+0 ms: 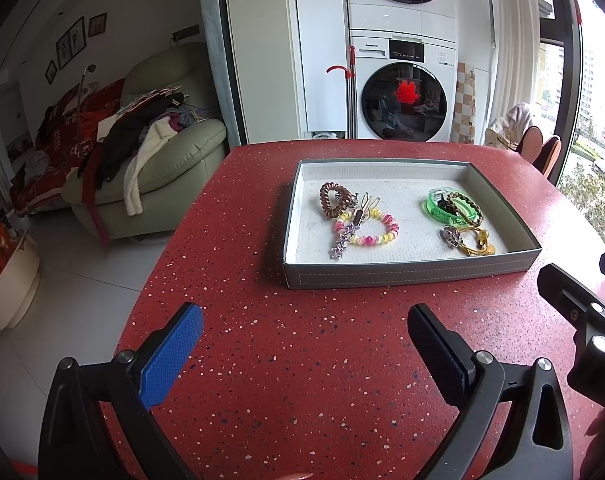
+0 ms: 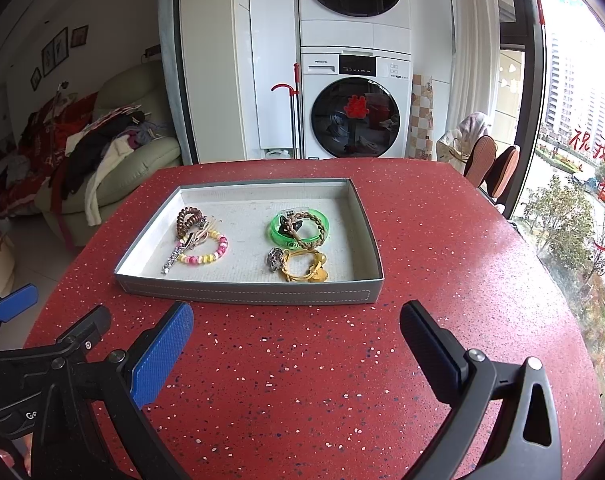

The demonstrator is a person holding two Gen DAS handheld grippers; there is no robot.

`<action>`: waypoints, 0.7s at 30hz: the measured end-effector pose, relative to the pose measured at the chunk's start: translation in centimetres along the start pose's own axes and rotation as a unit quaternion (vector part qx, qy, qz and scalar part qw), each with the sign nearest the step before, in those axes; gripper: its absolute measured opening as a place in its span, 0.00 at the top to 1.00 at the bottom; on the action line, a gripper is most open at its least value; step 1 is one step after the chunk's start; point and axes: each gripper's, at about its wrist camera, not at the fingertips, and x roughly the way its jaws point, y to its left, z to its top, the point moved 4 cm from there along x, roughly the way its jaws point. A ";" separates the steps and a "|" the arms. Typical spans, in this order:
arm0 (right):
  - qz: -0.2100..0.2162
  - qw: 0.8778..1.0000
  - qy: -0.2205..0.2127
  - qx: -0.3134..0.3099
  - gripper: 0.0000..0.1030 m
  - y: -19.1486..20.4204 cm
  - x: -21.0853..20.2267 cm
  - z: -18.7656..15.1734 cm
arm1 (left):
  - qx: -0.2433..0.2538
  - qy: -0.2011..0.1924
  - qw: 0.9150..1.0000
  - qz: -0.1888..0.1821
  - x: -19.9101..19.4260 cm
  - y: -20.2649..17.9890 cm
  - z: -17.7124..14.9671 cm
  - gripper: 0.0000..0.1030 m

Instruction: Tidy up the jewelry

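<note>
Both grippers empty over red table, jewelry all in tray.

I see stacked washer and dryer [image 2: 356, 118] behind, green sofa [image 1: 170, 168] piled with clothes on the left, window on the right. Red speckled table [image 2: 322, 360] carries a grey tray [image 2: 246, 294] near its far half. In the tray: green bangle [image 2: 300, 226], pink-yellow bead bracelet [image 2: 206, 248], brown coil tie [image 2: 188, 218], gold tie [image 2: 304, 268]. My left gripper [image 1: 304, 340] and right gripper [image 2: 296, 336] sit short of the tray, fingers wide apart, holding nothing.

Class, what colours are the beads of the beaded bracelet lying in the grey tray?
Pink, yellow and white beaded bracelet; clearest in the left wrist view.
</note>
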 end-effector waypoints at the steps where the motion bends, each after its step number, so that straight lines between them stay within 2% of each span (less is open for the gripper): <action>1: 0.000 1.000 0.000 0.000 0.00 0.0 0.0 0.0 | -0.001 0.000 1.000 0.000 0.0 -0.1 -0.1 0.00; 21: 0.000 1.000 0.000 0.000 0.00 0.0 0.0 0.0 | -0.008 0.005 1.000 0.003 0.0 -0.1 -0.2 0.00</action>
